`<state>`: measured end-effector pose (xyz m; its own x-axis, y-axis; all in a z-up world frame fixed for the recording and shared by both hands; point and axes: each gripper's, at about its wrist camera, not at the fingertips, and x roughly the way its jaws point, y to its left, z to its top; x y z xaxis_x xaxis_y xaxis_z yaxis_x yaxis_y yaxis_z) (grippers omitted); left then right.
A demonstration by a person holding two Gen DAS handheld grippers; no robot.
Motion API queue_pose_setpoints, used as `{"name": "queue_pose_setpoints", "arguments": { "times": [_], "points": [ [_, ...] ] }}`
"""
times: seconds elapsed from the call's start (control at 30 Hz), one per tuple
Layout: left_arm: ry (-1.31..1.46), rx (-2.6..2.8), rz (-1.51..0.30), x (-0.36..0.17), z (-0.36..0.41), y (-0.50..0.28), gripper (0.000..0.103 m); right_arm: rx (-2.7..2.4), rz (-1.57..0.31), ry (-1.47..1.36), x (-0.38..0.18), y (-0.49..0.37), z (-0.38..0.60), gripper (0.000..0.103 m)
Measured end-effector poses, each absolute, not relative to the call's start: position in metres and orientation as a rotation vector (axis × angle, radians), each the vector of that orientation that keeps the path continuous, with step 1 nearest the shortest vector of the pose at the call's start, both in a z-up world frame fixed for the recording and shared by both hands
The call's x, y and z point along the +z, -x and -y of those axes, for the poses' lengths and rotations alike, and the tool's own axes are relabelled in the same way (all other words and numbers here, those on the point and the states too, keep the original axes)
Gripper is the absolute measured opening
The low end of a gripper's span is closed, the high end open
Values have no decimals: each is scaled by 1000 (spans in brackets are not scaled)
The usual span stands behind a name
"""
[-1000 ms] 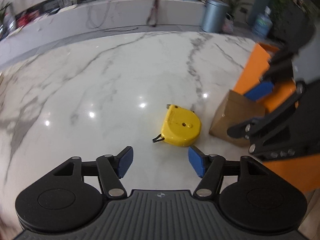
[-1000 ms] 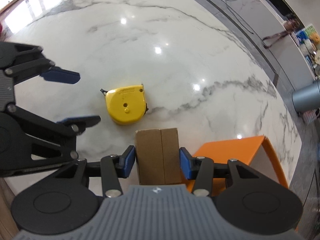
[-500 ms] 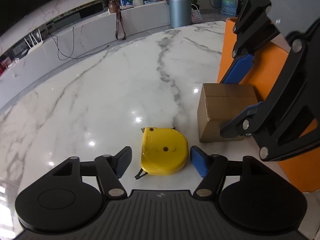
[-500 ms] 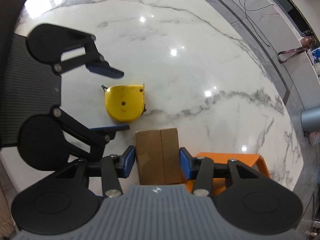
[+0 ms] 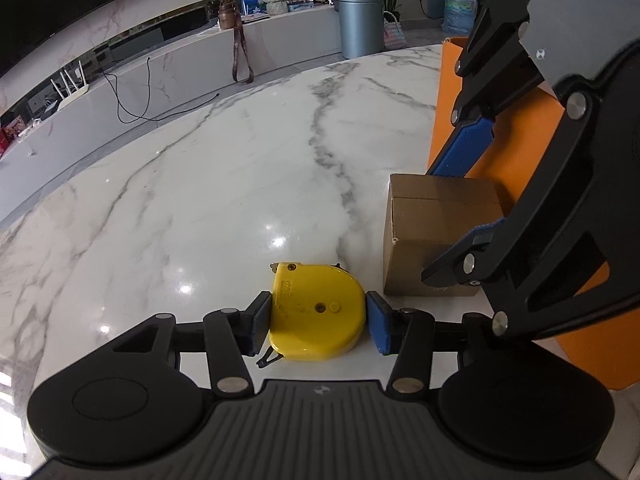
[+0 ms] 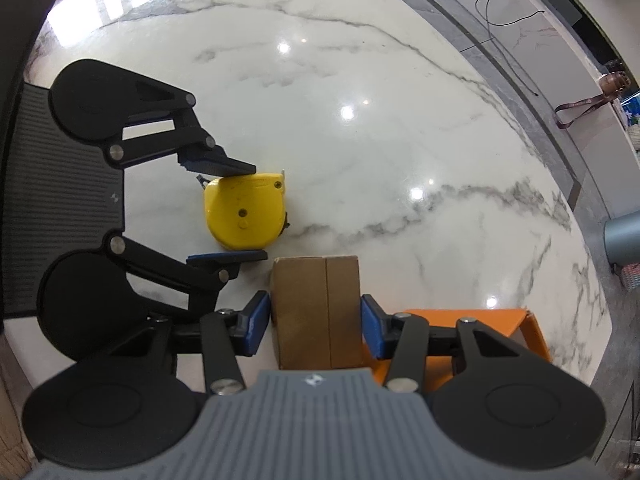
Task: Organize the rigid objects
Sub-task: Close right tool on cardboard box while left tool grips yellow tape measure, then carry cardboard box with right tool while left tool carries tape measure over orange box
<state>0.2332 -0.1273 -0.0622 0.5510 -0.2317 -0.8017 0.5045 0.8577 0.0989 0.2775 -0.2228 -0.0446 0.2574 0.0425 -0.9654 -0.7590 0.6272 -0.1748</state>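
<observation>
A yellow tape measure lies flat on the white marble table. My left gripper straddles it, its jaws closing, and both blue pads touch the tape measure's sides. In the right wrist view the tape measure sits between the left gripper's fingers. A small cardboard box stands just right of it. My right gripper points steeply down and is shut on that box's two sides. The cardboard box and the right gripper also show in the left wrist view.
An orange open bin stands right behind the cardboard box, against my right gripper. The orange bin lies close to the table's curved edge. Beyond the table are a low marble sideboard and a grey waste bin.
My left gripper came in over the tape measure and its jaws narrowed from wide apart onto the tape measure's sides. The right gripper kept still on the cardboard box.
</observation>
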Motion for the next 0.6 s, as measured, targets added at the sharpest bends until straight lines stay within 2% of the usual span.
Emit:
{"name": "queue_pose_setpoints", "arguments": {
  "times": [0.27, 0.6],
  "points": [
    [-226, -374, -877, -33, 108, -218, 57, 577, -1085, 684, -18, -260, 223, 49],
    [-95, -347, -783, 21, 100, -187, 57, 551, -917, 607, 47, -224, 242, 48]
  ]
}}
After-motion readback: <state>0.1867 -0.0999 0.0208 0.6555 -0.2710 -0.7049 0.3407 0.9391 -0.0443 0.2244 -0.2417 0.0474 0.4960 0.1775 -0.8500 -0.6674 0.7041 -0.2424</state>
